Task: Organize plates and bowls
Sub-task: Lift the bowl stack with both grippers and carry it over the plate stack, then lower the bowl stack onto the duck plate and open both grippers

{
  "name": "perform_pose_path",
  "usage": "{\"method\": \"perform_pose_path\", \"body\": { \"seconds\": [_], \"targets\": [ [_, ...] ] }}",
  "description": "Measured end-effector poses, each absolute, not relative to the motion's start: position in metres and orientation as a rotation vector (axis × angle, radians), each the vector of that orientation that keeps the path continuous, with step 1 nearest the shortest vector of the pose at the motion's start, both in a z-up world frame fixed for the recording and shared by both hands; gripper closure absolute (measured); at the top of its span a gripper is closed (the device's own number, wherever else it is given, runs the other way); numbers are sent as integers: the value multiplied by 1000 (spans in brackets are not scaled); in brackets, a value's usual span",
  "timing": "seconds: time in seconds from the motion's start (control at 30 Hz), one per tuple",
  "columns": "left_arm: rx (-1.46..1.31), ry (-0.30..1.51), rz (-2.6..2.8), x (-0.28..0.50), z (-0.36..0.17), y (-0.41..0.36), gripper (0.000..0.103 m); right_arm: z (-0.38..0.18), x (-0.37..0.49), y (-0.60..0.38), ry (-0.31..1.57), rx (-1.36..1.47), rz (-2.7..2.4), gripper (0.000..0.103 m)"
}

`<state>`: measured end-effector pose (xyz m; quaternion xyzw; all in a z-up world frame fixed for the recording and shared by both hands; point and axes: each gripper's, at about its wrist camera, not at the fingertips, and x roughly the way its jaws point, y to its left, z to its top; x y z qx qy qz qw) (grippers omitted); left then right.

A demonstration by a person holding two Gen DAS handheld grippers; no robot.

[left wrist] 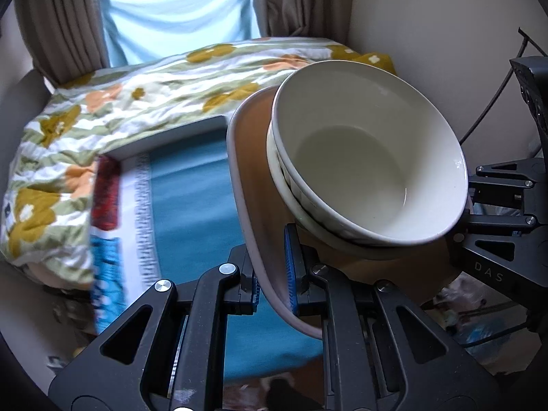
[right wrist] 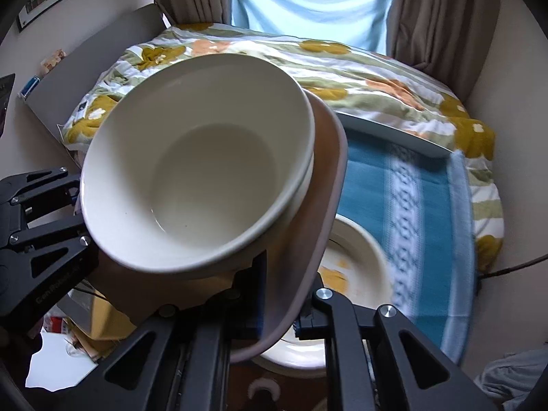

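Note:
A brown tray (left wrist: 251, 171) with a pale raised rim hangs in the air, tilted, between both grippers. Nested white bowls (left wrist: 370, 157) sit on it, the top one empty. My left gripper (left wrist: 272, 284) is shut on the tray's rim, with blue pads on either side of it. At the tray's far side the right gripper's black frame (left wrist: 496, 212) shows. In the right wrist view my right gripper (right wrist: 284, 311) is shut on the opposite rim of the tray (right wrist: 318, 205), and the bowls (right wrist: 198, 171) lean toward the left gripper's frame (right wrist: 34, 226).
Below lies a teal cloth (right wrist: 370, 185) on a bed with a floral quilt (left wrist: 68, 120). A cream plate (right wrist: 359, 263) with yellow marks rests on the cloth under the tray. Curtains (left wrist: 61, 17) and a window stand behind; a wall (left wrist: 428, 17) is close on the right.

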<state>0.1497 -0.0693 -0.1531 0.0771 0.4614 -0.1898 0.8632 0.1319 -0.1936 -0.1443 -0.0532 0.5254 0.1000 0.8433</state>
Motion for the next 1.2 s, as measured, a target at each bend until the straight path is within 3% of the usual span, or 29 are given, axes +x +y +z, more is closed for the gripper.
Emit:
{"method": "perform_pose_path", "body": {
  "seconds": [0.23, 0.6, 1.2],
  "targets": [
    [127, 1020, -391, 130, -189, -132, 93, -171, 116, -250, 1161, -130, 205, 91],
    [102, 1113, -340, 126, -249, -150, 93, -224, 118, -273, 1218, -121, 237, 91],
    [138, 1115, -303, 128, -255, -152, 92, -238, 118, -280, 1238, -32, 211, 91]
  ]
}}
